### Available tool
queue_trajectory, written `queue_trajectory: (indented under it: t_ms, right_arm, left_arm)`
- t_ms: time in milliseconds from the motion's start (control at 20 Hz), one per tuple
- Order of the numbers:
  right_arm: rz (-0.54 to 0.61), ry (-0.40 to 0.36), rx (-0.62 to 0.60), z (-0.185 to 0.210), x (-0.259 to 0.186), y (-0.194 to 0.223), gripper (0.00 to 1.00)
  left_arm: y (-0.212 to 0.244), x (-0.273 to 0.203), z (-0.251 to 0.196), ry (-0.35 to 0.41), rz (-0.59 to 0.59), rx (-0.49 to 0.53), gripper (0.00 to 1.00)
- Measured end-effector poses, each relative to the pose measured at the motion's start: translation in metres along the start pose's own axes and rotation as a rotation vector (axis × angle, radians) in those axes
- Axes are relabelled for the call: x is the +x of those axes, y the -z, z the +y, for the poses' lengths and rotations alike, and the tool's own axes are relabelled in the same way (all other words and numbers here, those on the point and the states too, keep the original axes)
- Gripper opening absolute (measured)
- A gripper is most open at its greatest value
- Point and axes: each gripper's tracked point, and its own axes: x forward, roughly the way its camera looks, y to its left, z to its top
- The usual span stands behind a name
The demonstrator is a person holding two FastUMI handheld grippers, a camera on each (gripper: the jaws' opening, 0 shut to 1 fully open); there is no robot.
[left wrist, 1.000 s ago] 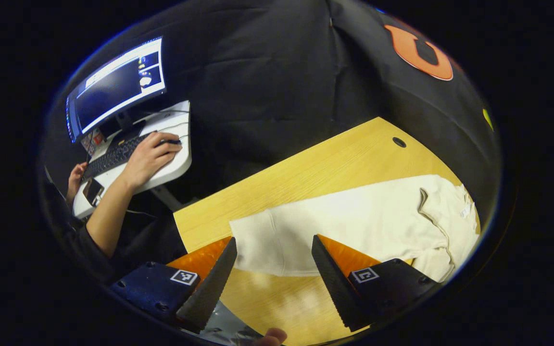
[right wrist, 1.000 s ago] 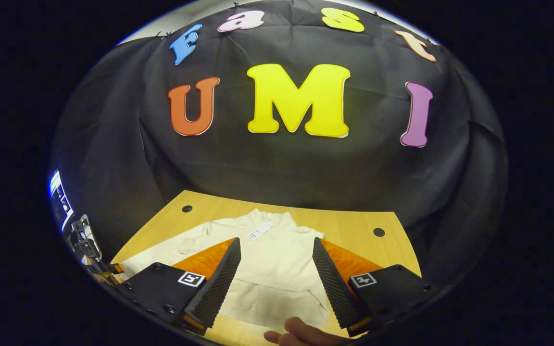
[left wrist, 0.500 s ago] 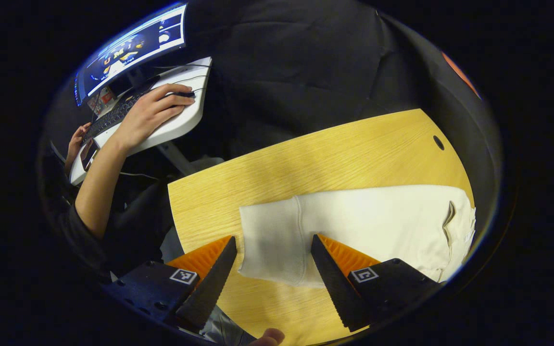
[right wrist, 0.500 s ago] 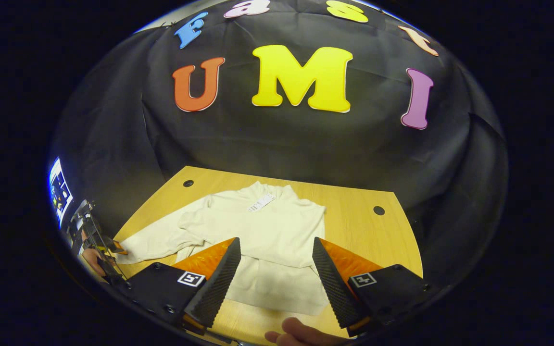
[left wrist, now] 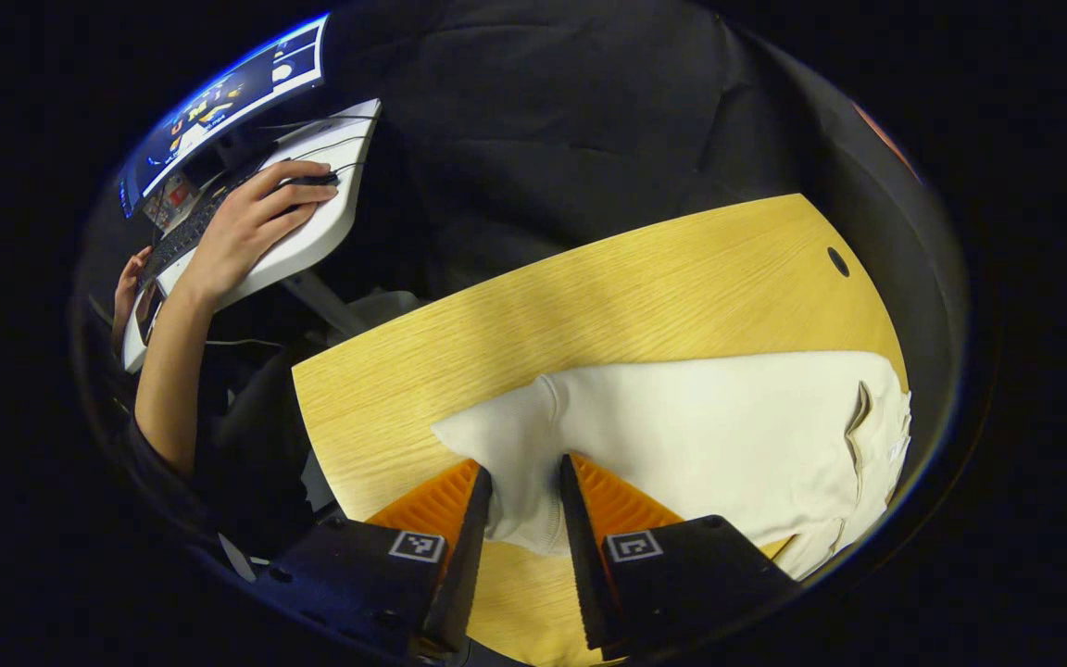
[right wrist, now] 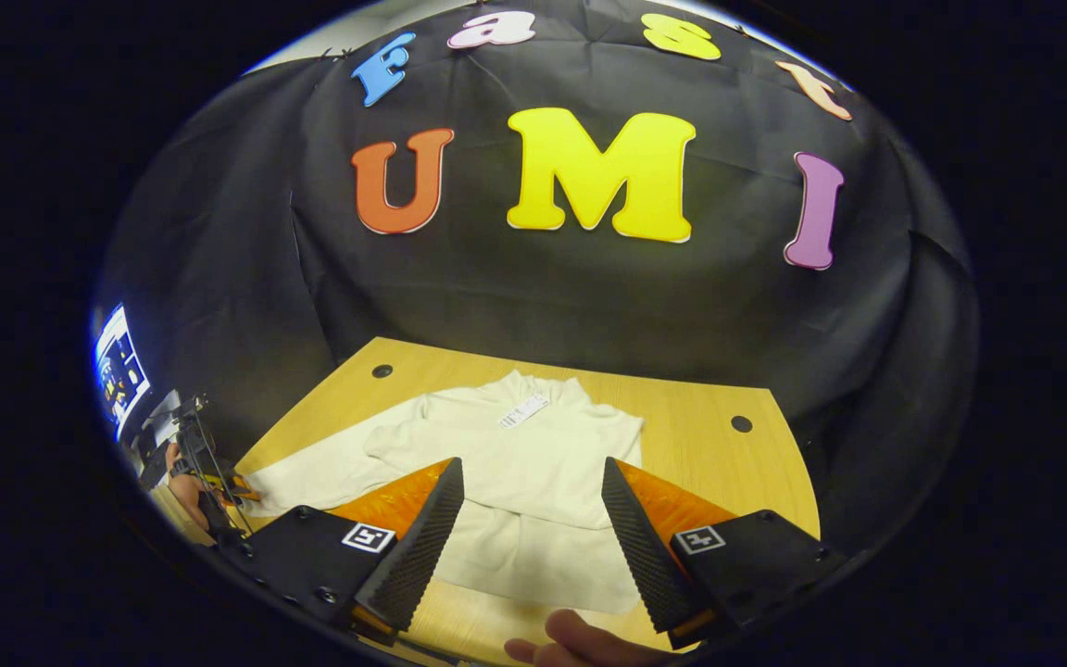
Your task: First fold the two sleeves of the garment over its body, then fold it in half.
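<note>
Where ribbed cuff (left wrist: 522, 482) bunches, left gripper (left wrist: 522, 519) pinching

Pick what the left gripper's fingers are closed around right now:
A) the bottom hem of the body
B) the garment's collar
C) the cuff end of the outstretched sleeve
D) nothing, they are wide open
C: in the left gripper view the left gripper pinches the sleeve cuff of the cream garment.

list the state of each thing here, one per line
garment: flat on the table, one sleeve already folded over its body
other sleeve: stretched out sideways, cuff pinched
left gripper: shut on the sleeve cuff
right gripper: open, above the hem
table: bare wood beside the garment
</note>
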Motion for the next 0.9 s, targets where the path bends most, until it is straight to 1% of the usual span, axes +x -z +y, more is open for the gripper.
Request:
queue_trajectory:
  t_ms: [100,150,200,250,350,400,500,600,700,750,900]
  right_arm:
    - [-0.053,0.019,-0.007,-0.007,-0.01,-0.014,0.93]
    - [-0.084,0.029,-0.011,-0.011,-0.016,-0.023,0.94]
    - [-0.119,0.041,-0.018,-0.016,-0.021,-0.031,0.94]
    - [-0.152,0.054,-0.023,-0.021,-0.027,-0.039,0.94]
    - [-0.201,0.07,-0.033,-0.028,-0.037,-0.049,0.94]
    - [-0.22,0.075,-0.035,-0.033,-0.04,-0.052,0.94]
    - [-0.24,0.085,-0.029,-0.04,-0.046,-0.054,0.94]
    - [-0.244,0.103,-0.008,-0.049,-0.05,-0.053,0.94]
    - [-0.243,0.103,0.013,-0.053,-0.054,-0.05,0.94]
    - [-0.244,0.101,0.014,-0.053,-0.055,-0.049,0.94]
    - [-0.257,0.093,0.009,-0.058,-0.059,-0.048,0.94]
  left_arm:
    - [-0.001,0.0,-0.001,0.023,-0.009,0.009,0.36]
    - [-0.002,0.0,-0.001,0.03,-0.01,0.006,0.25]
    - [-0.002,0.001,-0.001,0.037,-0.007,0.004,0.23]
    - [-0.003,0.0,-0.002,0.041,-0.004,0.01,0.17]
    - [-0.002,-0.002,-0.003,0.047,0.01,0.028,0.11]
    - [-0.002,-0.004,-0.004,0.047,0.01,0.037,0.1]
    - [-0.013,-0.016,-0.01,0.04,-0.033,0.084,0.07]
    - [-0.03,-0.035,-0.022,0.042,-0.085,0.134,0.07]
    - [-0.045,-0.054,-0.041,0.061,-0.128,0.179,0.07]
    - [-0.048,-0.062,-0.056,0.086,-0.14,0.196,0.07]
    - [-0.062,-0.085,-0.096,0.12,-0.175,0.269,0.07]
